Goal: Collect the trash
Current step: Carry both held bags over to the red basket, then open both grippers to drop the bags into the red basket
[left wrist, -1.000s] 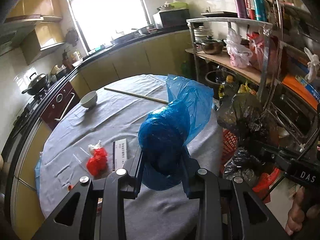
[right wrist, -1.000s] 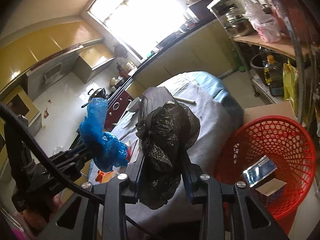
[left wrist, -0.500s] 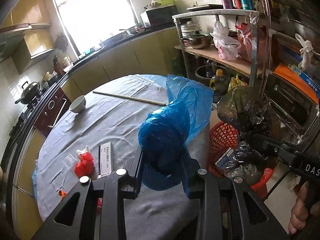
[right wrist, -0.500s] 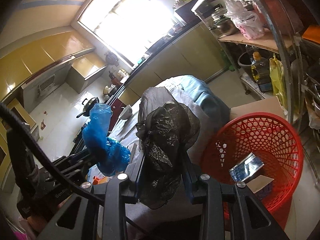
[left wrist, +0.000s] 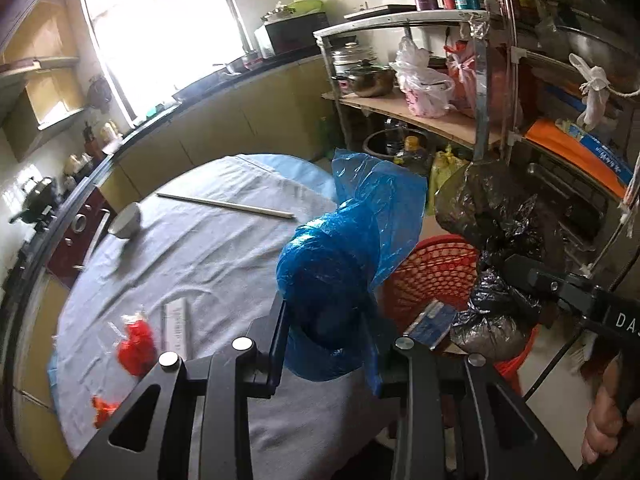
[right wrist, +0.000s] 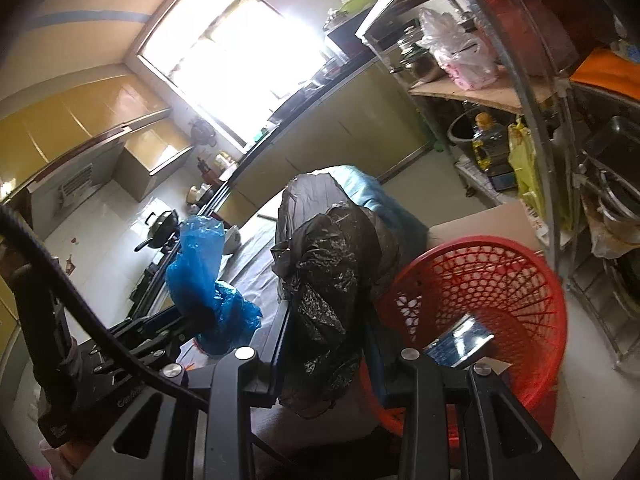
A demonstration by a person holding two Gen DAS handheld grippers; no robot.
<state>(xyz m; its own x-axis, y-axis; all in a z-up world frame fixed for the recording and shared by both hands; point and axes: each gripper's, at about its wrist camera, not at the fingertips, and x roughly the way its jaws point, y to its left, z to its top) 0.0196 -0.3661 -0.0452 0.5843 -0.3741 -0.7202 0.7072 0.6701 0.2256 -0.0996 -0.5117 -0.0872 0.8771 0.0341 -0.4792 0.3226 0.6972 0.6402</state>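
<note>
Release should wait until each gripper hangs squarely over the red basket (right wrist: 480, 304) beside the surface (left wrist: 192, 264): the right gripper (right wrist: 324, 344) pinches the black bag (right wrist: 324, 280), the left gripper (left wrist: 326, 344) the blue bag (left wrist: 340, 264), both near its rim.

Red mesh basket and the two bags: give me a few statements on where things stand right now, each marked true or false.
1. The left gripper is shut on the crumpled blue plastic bag. True.
2. The right gripper is open, holding nothing. False: it is shut on the crumpled black plastic bag.
3. The red plastic mesh basket holds nothing. False: a dark shiny packet and a bit of card lie inside.
4. A red crumpled wrapper lies on the grey-clothed round table. True.
5. The black bag is already inside the basket. False: it is held beside the rim.
</note>
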